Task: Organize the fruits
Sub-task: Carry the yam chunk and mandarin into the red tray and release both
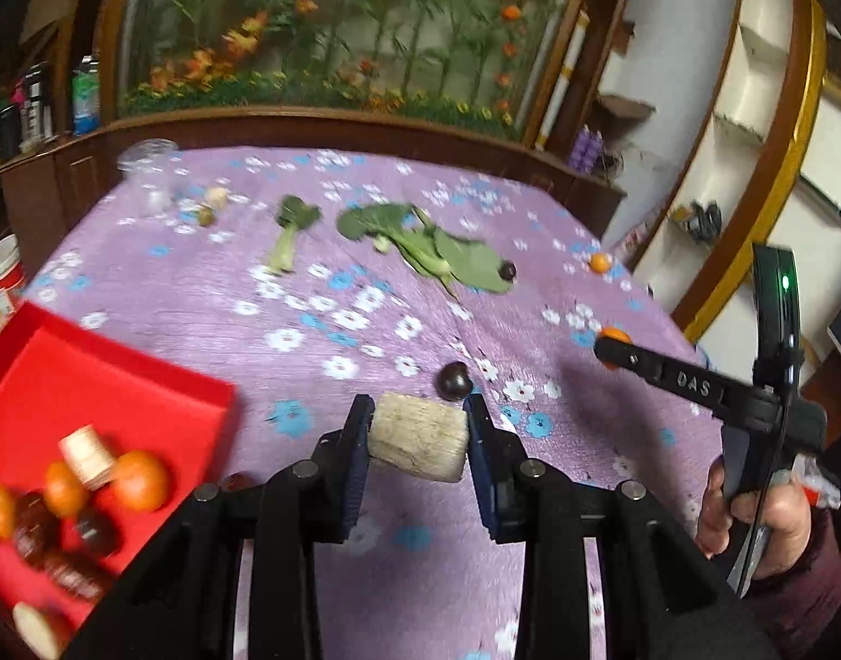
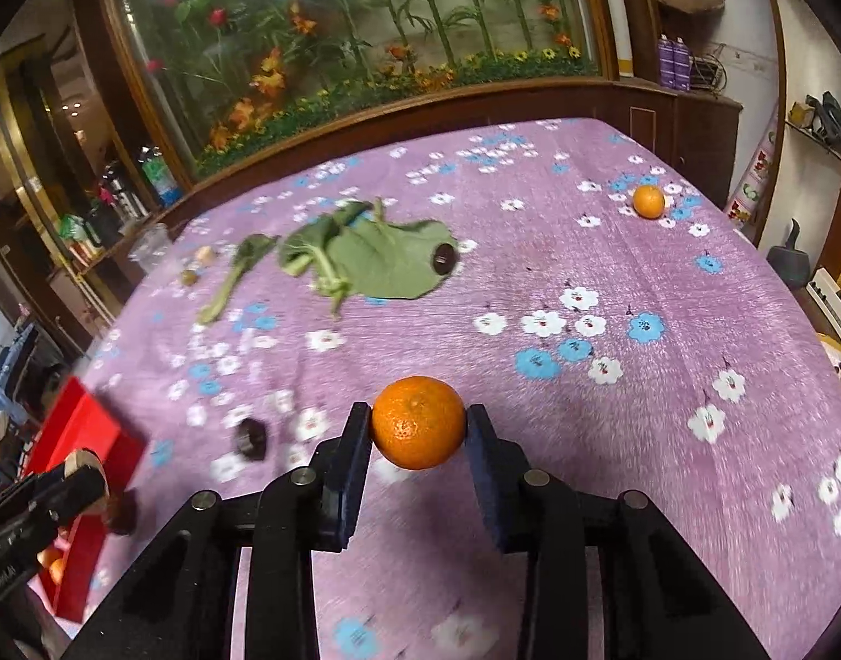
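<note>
Left tongs [image 1: 418,429] gripping pale chunk [image 1: 417,443], right tongs [image 2: 418,432] gripping orange [image 2: 418,421]

Matt floral cloth tablecloth [image 2: 668,385]

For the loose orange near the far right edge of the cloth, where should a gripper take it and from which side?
Grip the loose orange across its widest middle, coming from above or from the near side. It is round, so any opposed pair of sides works, and it sits alone on the cloth with nothing touching it to block the fingers.
</note>
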`<action>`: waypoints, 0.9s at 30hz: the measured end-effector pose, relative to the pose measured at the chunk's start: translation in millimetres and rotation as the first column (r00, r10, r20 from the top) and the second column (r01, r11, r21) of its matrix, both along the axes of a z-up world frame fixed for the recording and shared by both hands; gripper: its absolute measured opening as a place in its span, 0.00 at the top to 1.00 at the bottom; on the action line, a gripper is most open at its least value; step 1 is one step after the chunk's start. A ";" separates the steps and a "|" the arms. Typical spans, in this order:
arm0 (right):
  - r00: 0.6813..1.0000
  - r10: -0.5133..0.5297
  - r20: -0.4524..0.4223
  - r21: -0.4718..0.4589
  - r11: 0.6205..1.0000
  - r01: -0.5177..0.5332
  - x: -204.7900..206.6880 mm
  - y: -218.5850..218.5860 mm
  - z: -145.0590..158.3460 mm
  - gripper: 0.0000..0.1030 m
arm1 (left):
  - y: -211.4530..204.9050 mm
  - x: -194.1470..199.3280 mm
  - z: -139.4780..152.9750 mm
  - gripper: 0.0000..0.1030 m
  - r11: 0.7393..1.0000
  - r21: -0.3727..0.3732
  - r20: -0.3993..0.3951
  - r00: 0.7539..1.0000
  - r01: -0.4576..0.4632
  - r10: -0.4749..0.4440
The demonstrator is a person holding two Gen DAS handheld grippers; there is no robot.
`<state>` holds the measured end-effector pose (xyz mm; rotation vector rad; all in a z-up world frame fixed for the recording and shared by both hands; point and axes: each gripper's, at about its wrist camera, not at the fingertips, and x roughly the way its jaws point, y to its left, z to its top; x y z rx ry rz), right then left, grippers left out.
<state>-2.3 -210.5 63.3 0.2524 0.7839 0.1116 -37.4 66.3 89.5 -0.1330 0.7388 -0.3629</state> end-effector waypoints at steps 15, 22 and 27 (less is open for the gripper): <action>0.968 0.243 0.063 0.020 0.970 -0.244 -53.0 118.5 37.4 0.63 | 141.4 -65.5 26.3 0.69 0.943 -0.046 0.065 0.941 -0.330 0.333; 0.930 0.366 0.035 0.018 0.930 -0.367 -53.9 184.6 31.5 0.63 | 180.3 -63.9 9.2 0.69 0.913 -0.062 0.026 0.914 -0.402 0.405; 0.897 0.443 0.010 0.040 0.896 -0.443 -47.2 224.8 19.0 0.63 | 197.4 -58.6 0.3 0.69 0.898 -0.046 0.008 0.899 -0.438 0.438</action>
